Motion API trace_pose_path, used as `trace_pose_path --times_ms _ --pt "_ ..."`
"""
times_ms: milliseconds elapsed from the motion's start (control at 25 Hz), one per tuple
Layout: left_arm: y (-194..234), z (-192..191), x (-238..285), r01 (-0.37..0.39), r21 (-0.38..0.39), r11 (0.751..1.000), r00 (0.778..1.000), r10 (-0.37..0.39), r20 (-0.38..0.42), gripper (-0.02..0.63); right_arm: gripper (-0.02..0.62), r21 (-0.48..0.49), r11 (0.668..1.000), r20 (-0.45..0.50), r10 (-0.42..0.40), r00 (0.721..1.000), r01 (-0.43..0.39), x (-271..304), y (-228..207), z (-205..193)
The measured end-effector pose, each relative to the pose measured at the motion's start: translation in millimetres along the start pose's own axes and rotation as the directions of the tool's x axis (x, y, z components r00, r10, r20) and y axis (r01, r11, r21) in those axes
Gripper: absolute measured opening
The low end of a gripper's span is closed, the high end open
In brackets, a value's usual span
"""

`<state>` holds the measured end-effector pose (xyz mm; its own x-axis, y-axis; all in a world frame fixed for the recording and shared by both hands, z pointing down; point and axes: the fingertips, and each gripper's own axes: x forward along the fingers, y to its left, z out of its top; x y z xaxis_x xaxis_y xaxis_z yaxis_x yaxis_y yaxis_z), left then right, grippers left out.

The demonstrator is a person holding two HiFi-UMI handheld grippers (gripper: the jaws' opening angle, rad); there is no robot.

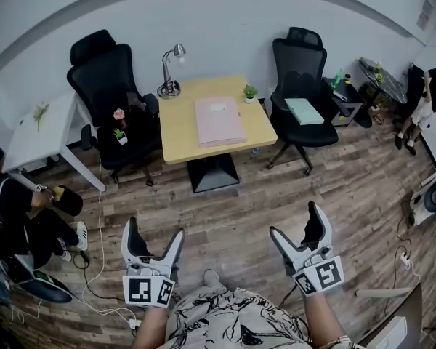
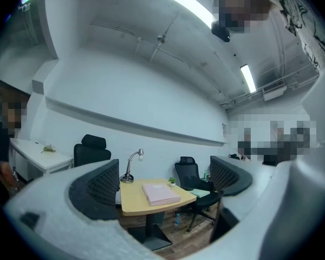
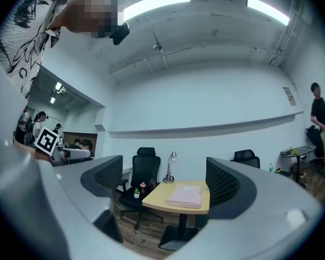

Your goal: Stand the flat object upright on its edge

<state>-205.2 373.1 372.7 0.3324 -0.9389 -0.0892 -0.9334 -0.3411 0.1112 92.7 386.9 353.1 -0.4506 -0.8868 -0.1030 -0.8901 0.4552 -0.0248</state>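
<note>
The pink flat object (image 1: 219, 121) lies flat at the middle of the wooden table (image 1: 178, 135). The left gripper (image 1: 154, 231) and the right gripper (image 1: 296, 222) are held over the floor, well short of the table's near edge. The jaws of each are spread wide with nothing between them (the table only shows through the gap). A desk lamp (image 1: 170, 70) stands at the table's far left corner.
</note>
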Motion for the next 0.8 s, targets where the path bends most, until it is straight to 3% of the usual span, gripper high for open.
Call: trace_pose_path --times_ms 480,800 --pt "33 -21 32 0.025 -0.034 0.999 0.999 -0.026 -0.044 0.515 0.476 -0.007 0.998 -0.029 -0.059 0.998 0.059 26 -6 -11" --pt "40 -31 73 0.013 -0.039 0.999 0.998 -0.015 -0.058 0.515 0.476 0.019 0.999 -0.041 -0.047 0.998 0.048 60 -34 -26"
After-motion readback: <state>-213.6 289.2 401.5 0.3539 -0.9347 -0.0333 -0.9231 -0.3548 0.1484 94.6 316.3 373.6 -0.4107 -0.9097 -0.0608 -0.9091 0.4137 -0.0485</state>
